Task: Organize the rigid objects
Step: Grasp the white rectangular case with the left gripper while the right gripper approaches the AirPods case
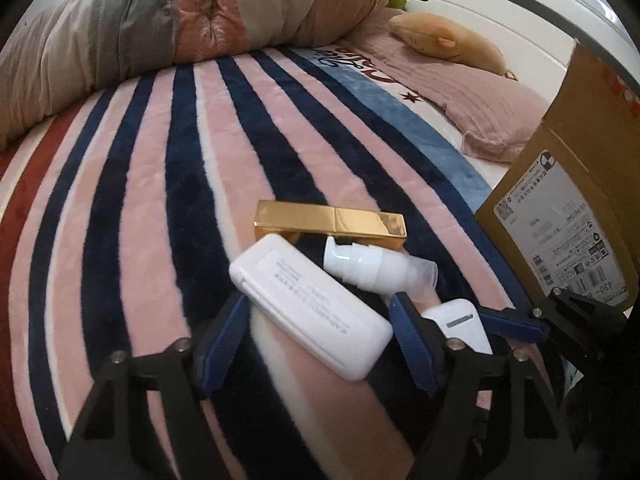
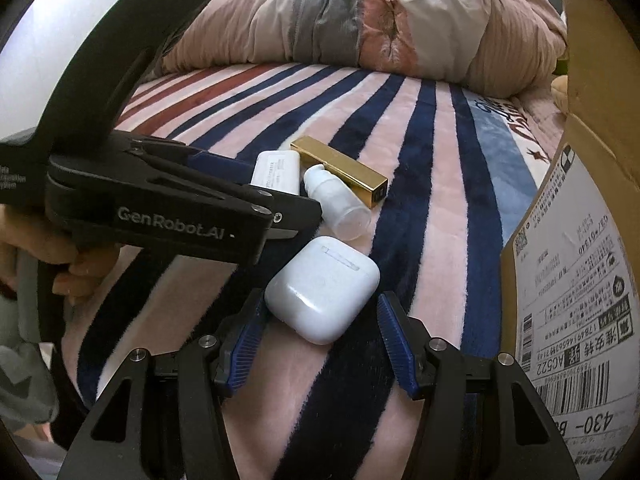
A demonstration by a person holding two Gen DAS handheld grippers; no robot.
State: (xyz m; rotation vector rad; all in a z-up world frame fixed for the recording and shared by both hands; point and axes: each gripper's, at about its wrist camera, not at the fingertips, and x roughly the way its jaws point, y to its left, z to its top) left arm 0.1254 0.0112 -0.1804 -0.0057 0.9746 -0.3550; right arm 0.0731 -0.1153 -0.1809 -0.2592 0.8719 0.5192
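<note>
On the striped blanket, beside the cardboard box, we bring both tools low. Our left gripper is wide open around the white flat case, whose long axis runs diagonally across the jaws. Our right gripper is also open and empty, with the earbud case just between its tips, so it is the nearer one there.

Striped blanket: gold bar, bottle, cases, box.
</note>
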